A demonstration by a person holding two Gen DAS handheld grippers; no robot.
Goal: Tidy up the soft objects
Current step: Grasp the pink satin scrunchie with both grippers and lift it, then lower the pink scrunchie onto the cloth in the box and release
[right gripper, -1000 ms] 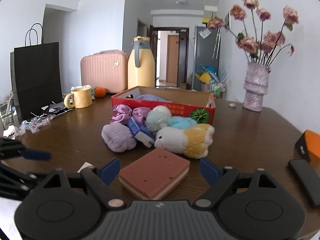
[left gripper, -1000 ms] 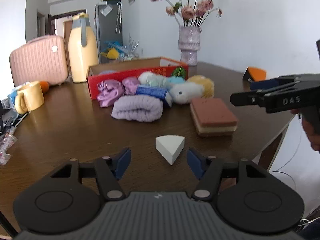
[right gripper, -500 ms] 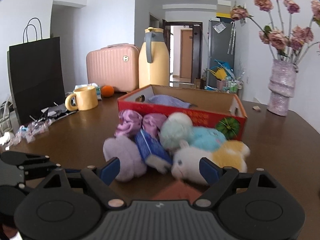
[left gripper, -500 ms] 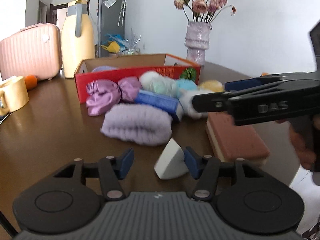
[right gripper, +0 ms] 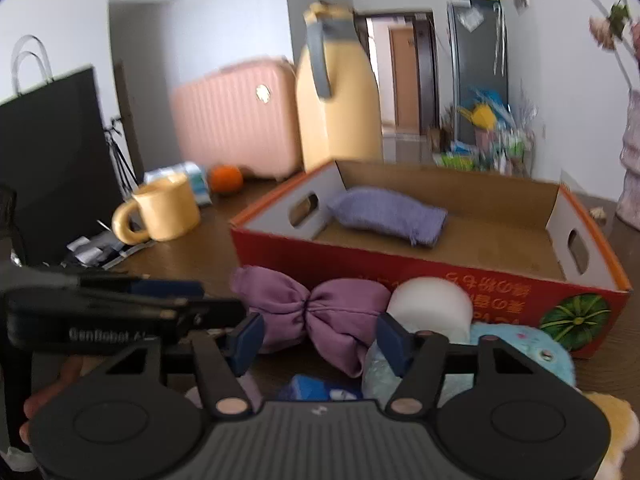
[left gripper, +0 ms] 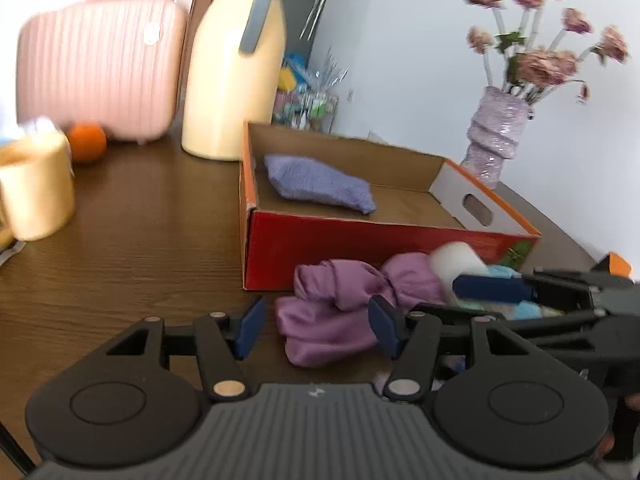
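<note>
The purple bow lies on the desk against the red box, long axis along its front. Left fingers are spreading, right fingers closing, both around the bow without pinching. "GenRobot" marks the left gripper.

Purple satin bow-shaped scrunchie crumpled on the bench against the red cardboard box, pale round plush and light blue plush just beside it, a lavender knitted pouch lying flat inside the box
</note>
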